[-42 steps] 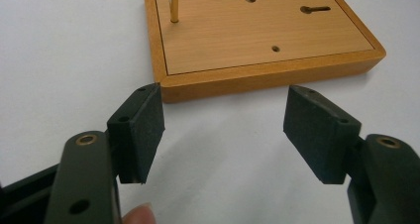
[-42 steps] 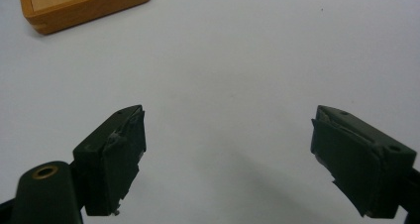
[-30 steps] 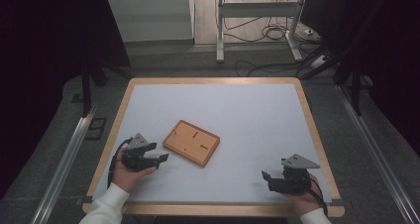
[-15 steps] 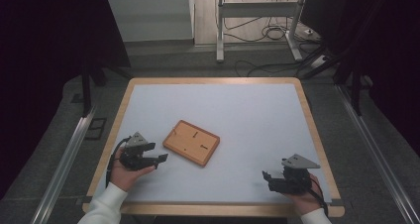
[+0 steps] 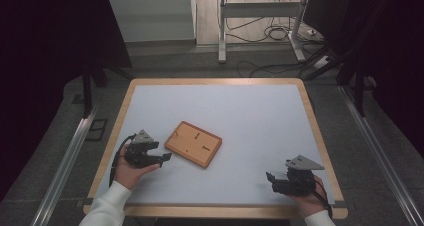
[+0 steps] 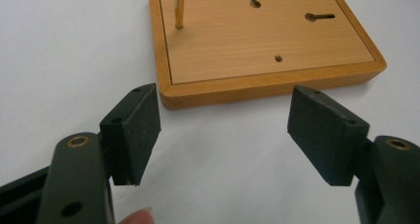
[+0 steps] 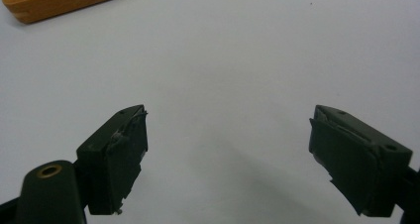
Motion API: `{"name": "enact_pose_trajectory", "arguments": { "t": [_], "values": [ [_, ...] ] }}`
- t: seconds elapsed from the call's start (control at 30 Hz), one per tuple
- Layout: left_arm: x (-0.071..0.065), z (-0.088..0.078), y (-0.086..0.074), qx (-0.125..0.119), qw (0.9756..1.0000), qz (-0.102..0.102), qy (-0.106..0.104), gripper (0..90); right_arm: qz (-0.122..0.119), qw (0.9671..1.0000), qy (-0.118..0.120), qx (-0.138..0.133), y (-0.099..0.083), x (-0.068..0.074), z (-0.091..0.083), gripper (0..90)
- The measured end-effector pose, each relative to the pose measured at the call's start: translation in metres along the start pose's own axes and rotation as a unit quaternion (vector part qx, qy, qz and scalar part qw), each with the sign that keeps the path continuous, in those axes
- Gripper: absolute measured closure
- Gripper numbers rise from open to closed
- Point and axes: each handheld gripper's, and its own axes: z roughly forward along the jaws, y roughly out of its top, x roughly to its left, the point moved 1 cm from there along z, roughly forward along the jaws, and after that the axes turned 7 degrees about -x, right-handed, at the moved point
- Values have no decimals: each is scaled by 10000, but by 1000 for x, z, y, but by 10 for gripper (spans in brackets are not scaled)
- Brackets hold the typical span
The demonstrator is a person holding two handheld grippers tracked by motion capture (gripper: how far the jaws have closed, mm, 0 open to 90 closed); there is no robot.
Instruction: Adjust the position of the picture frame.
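Flat rectangular wooden board point(image 5: 193, 143) with raised rim: flat on white table point(image 5: 250, 116), left of centre. Left gripper point(image 5: 162, 157): jaws wide, nothing between, just short of board edge. Right gripper point(image 5: 270, 178): released, well apart.

Desk point(image 5: 150, 93): white top, wooden rim.
Metal stand point(image 5: 260, 16): 12 o'clock, beyond desk.
Cables point(image 5: 272, 33): floor, 1 o'clock.

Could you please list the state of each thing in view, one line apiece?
Wooden board: flat on the table, angled, touched by nothing.
Thin brass pin: upright in the board.
Left gripper: open, just short of the board's edge.
Right gripper: open, over bare table.
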Motion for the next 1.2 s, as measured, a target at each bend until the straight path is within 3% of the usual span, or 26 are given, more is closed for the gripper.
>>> {"name": "enact_pose_trajectory", "arguments": {
  "t": [0.63, 1.2],
  "values": [
    [7, 22, 29, 102, 9998, 160, 60, 296, -54, 10000, -60, -45, -1, -1, 1, 157],
    [15, 48, 42, 218, 9989, 261, 310, 416, -72, 10000, -67, 0, -3, -1, 3, 157]
  ]
}}
